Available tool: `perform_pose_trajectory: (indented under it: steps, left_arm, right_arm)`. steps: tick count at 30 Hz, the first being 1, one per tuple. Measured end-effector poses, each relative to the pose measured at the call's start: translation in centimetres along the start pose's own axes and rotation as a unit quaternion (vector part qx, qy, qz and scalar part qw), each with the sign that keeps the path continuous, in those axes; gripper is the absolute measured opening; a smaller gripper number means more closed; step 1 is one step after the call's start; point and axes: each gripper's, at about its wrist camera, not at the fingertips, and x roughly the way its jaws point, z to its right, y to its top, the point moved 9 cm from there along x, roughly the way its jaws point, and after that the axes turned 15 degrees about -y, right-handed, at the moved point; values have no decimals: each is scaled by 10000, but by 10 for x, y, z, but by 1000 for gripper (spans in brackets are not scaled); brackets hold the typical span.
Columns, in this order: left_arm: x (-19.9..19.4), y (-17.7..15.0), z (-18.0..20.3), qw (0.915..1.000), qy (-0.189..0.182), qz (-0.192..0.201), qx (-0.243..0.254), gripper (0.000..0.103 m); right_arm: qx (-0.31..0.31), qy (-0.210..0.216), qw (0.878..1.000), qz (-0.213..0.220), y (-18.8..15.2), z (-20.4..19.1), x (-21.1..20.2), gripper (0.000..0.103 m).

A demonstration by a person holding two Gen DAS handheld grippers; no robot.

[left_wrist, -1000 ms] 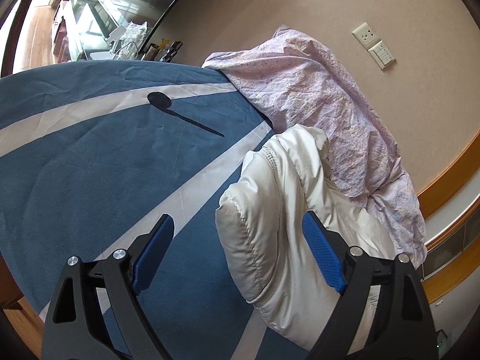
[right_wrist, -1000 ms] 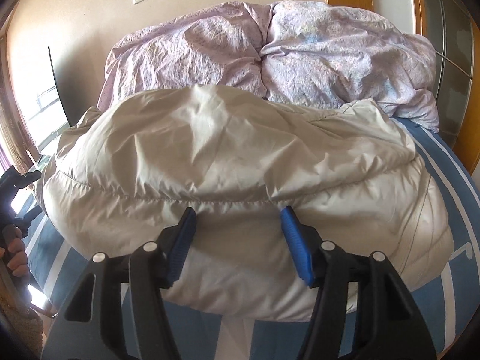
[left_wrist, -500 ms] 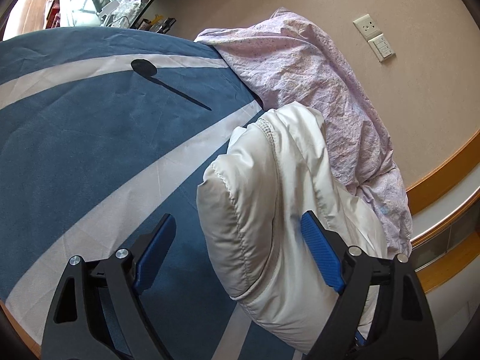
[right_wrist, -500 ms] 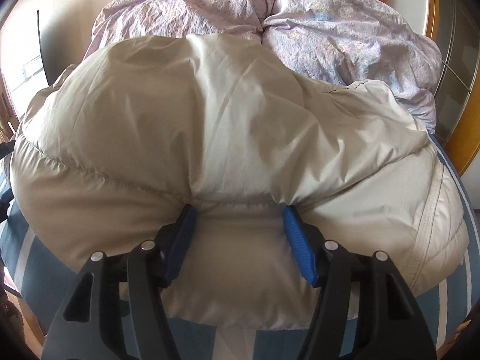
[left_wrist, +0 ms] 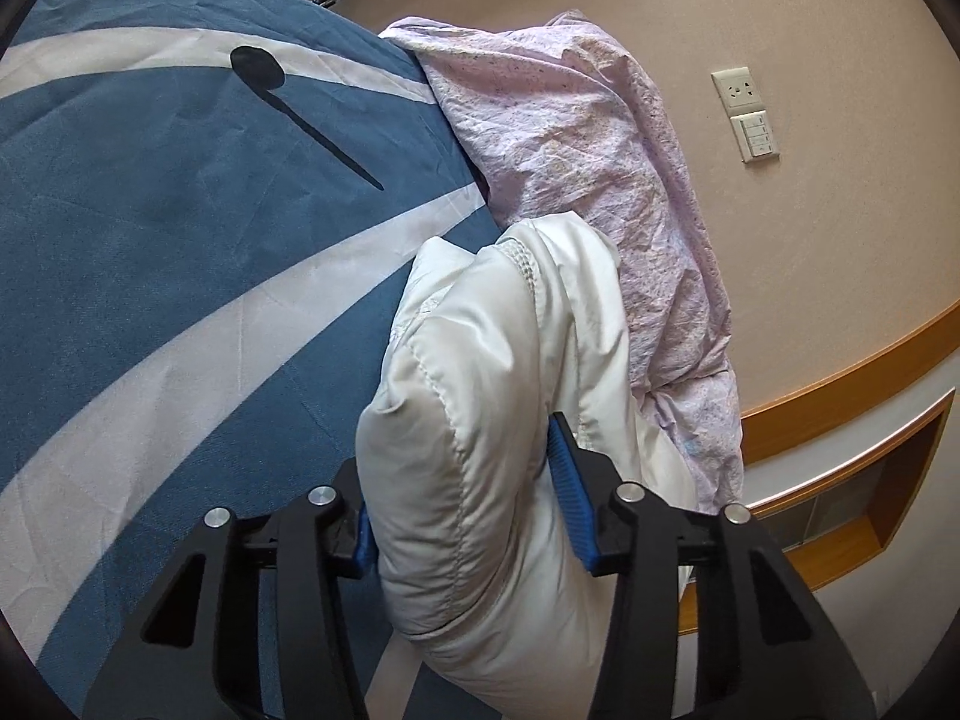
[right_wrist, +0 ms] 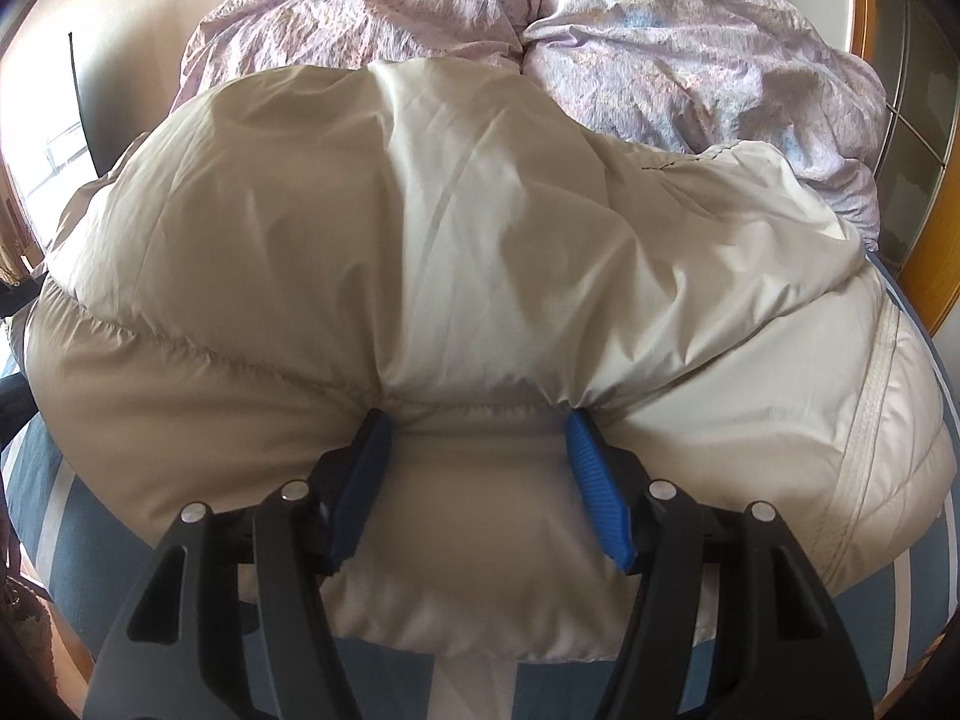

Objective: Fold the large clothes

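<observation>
Puffy white jacket (right_wrist: 480,252) pinched between right gripper (right_wrist: 477,426) pads

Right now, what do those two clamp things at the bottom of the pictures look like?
Both look alike. The left hand-held gripper and the right hand-held gripper each have two angular black fingers with cut-out openings and round silver bolt heads. The finger pads are bright blue and ribbed. No cables, markings or sleeves show.
</observation>
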Motion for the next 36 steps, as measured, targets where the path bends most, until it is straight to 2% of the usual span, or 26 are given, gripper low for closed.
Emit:
perform_pose_trajectory:
  steps: [2,5,11,18,23,26,31,36]
  left_arm:
    - [-1,1,5,10000,-91,-12,26,35]
    - [-1,2,13,9998,-147,-41,115,29]
    - [-2,2,47,9979,-441,-22,478,26]
    - [4,-8,107,9888,-941,-103,1152,26]
    - [12,-27,155,9769,-1381,-260,1609,26]
    - [19,-43,184,9670,-1718,-429,1833,26]
    - [35,-82,231,9469,-2234,-837,2155,26]
    - [56,-128,262,9304,-2455,-1287,2400,26]
  right_arm:
    - [0,14,10000,-7,0,0,0,62]
    - [8,27,10000,0,0,0,0,62]
    - [19,9,10000,11,-2,-1,2,62]
    - [66,38,10000,14,-3,0,4,62]
    - [127,126,9998,-7,-3,2,6,62]
    - [174,199,9996,-15,-3,3,7,62]
    - [218,320,9992,-22,-3,6,8,62]
    - [241,427,9988,54,-2,10,7,61]
